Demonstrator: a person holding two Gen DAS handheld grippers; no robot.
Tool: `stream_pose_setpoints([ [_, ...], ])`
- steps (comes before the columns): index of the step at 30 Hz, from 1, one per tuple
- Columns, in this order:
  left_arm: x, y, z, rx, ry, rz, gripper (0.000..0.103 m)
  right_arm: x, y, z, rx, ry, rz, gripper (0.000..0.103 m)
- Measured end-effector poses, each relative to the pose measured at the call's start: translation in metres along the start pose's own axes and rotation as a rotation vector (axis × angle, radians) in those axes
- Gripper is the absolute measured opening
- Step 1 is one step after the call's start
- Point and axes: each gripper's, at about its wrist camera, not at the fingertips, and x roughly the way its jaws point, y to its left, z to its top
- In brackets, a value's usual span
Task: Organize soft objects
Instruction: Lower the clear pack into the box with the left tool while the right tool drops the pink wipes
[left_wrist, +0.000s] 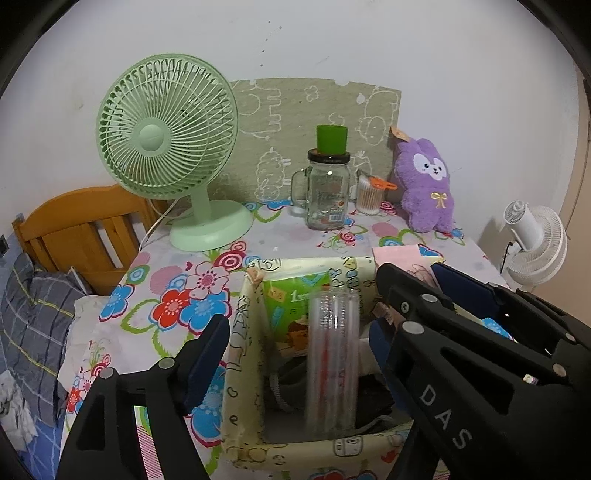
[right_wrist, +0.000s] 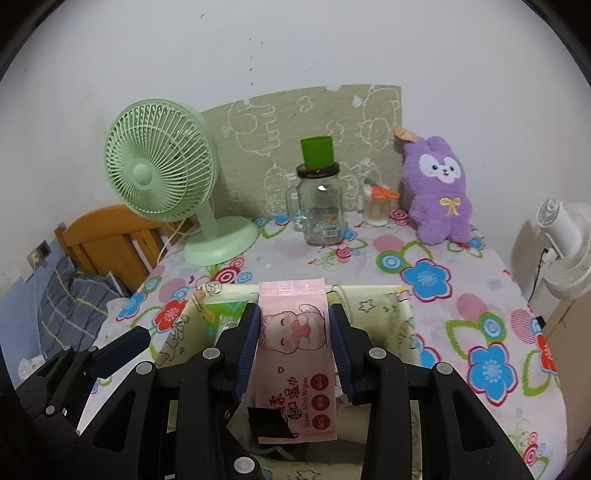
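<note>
Here the right tongs (right_wrist: 293, 354) clamp a pink pack of mini wet wipes (right_wrist: 295, 354) by its sides, just above the cream cartoon-print storage box (left_wrist: 240, 354) on the floral bench (right_wrist: 480, 314). The left tongs (left_wrist: 295, 332) gape wide over the box, gripping nothing; a clear plastic packet (left_wrist: 332, 362), blurred, stands between their jaws inside it.

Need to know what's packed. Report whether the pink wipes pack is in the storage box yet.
Not yet. The right gripper holds the pink wipes pack between its fingers, above the open storage box.
</note>
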Motion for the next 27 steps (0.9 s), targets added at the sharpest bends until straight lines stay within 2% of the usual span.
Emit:
stream_pose_setpoints([
  [8, 0.007, 0.003, -0.002, 0.003, 0.016, -0.013, 0.086, 0.013, 0.0, -0.003, 0.018, 0.029, 0.032, 0.043],
  [10, 0.006, 0.002, -0.002, 0.007, 0.015, -0.012, 0.086, 0.013, 0.001, -0.004, 0.019, 0.033, 0.027, 0.055],
  [11, 0.005, 0.002, -0.003, 0.009, 0.012, -0.012, 0.087, 0.012, 0.002, -0.004, 0.009, 0.028, 0.01, 0.067],
  [12, 0.004, 0.002, -0.003, 0.01, 0.01, -0.01, 0.088, 0.012, 0.002, -0.004, 0.009, 0.028, 0.01, 0.072],
  [14, 0.001, 0.001, -0.003, 0.014, 0.002, -0.004, 0.09, 0.009, 0.003, -0.004, -0.001, 0.019, -0.004, 0.073],
  [17, -0.004, -0.002, -0.003, 0.021, -0.001, 0.001, 0.09, 0.005, 0.004, -0.004, -0.032, 0.036, -0.026, 0.086],
  [22, -0.018, -0.006, -0.004, 0.028, -0.019, -0.005, 0.091, -0.009, 0.002, -0.004, -0.036, 0.031, -0.037, 0.091],
  [27, -0.035, -0.011, -0.004, 0.029, -0.044, -0.01, 0.097, -0.03, 0.0, -0.005, -0.031, 0.001, -0.052, 0.094],
])
